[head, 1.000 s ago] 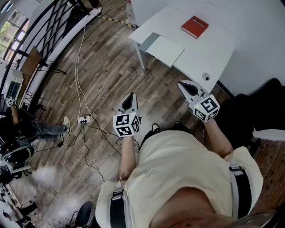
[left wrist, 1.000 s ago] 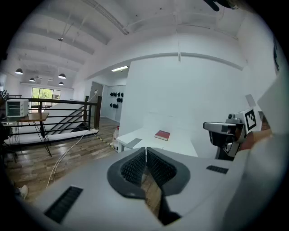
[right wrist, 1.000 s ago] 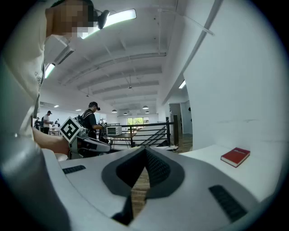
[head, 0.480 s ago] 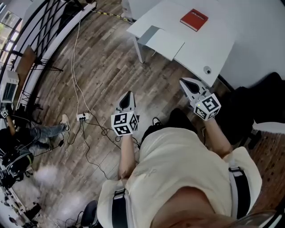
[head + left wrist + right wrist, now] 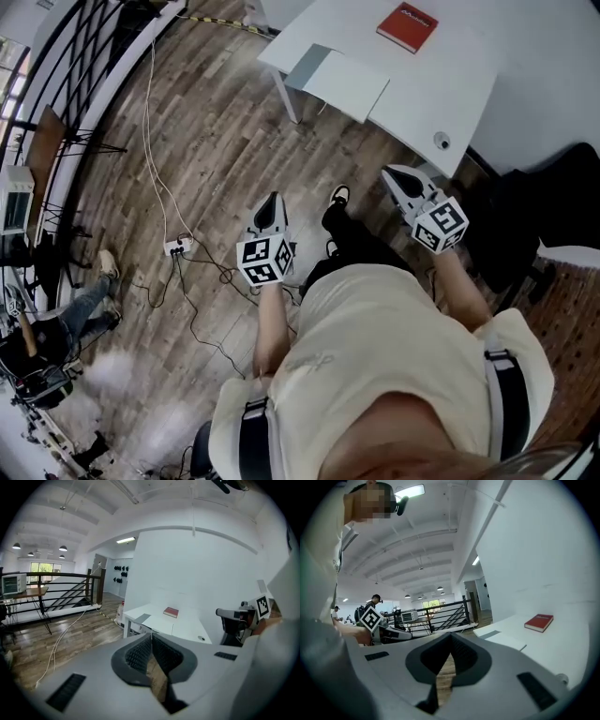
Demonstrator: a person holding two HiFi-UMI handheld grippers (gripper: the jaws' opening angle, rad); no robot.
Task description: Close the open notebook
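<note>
A white table (image 5: pixel 441 84) stands ahead of me on the wood floor. At its near left corner lies the open notebook (image 5: pixel 342 82), one side grey, one side white; it also shows as the notebook (image 5: pixel 157 620) and as the notebook (image 5: pixel 502 639). A closed red book (image 5: pixel 408 25) rests further back. My left gripper (image 5: pixel 273 199) hangs over the floor, well short of the table, jaws shut and empty. My right gripper (image 5: pixel 392 174) is near the table's front corner, also shut on nothing.
A small round object (image 5: pixel 442 141) sits at the table's near corner. A power strip (image 5: pixel 176 247) with cables lies on the floor to the left. A black chair (image 5: pixel 544 216) stands at the right, a railing (image 5: pixel 84 84) at the far left. A person (image 5: pixel 56 328) sits at lower left.
I have stepped toward the table: one shoe now shows forward between the grippers. Both grippers stay shut and at about the same height.
</note>
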